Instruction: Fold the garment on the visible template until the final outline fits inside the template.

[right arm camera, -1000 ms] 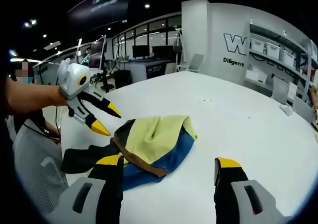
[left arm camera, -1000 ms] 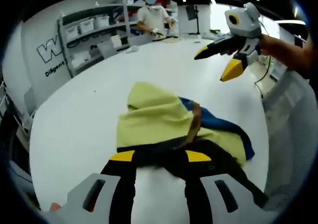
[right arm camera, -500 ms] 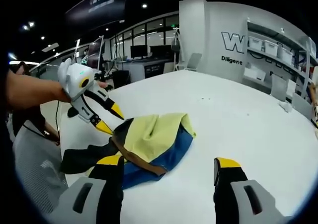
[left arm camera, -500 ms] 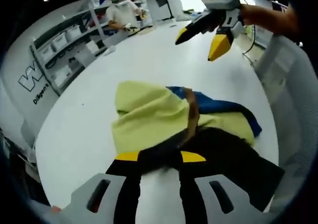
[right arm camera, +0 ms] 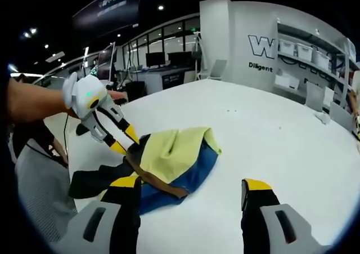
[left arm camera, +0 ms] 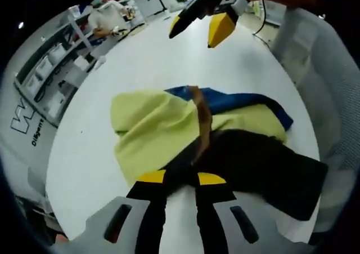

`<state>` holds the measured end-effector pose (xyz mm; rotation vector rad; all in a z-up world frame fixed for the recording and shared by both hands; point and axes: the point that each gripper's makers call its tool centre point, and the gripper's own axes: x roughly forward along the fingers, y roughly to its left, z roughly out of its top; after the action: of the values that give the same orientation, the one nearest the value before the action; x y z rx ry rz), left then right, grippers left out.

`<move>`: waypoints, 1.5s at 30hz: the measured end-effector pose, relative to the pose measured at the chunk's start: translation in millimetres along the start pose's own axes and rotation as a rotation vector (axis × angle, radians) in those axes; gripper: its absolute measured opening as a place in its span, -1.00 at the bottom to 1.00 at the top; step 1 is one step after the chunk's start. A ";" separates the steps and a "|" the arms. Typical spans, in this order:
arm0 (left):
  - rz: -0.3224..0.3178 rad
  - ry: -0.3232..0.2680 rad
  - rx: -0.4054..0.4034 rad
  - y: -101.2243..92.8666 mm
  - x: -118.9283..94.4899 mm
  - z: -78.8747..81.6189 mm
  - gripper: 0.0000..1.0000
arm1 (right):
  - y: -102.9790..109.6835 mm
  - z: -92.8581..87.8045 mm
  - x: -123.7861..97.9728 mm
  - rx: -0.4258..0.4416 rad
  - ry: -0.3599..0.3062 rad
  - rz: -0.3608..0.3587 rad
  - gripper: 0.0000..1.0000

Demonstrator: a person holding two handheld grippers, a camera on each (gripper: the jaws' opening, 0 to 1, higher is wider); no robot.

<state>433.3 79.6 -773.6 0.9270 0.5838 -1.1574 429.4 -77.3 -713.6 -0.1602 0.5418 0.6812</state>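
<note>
Garment bunched on white counter, long axis running left-to-right across both; left hand-held gripper at its black edge, jaws near-closed, grip unclear; right hand-held gripper released, hovering farther back.

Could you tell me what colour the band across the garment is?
Brown band, clearest in the left gripper view.

We see a soft matt cloth garment, yellow, blue and black, lying rumpled on a smooth white counter.
</note>
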 end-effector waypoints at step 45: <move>0.189 -0.352 -0.463 74.1 -38.6 38.2 -1.00 | -5.0 -14.7 27.8 -0.260 0.090 0.061 0.33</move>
<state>488.3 75.1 -700.1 0.3608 0.4387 -0.9308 444.3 -70.3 -740.9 -0.4211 0.5449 0.8060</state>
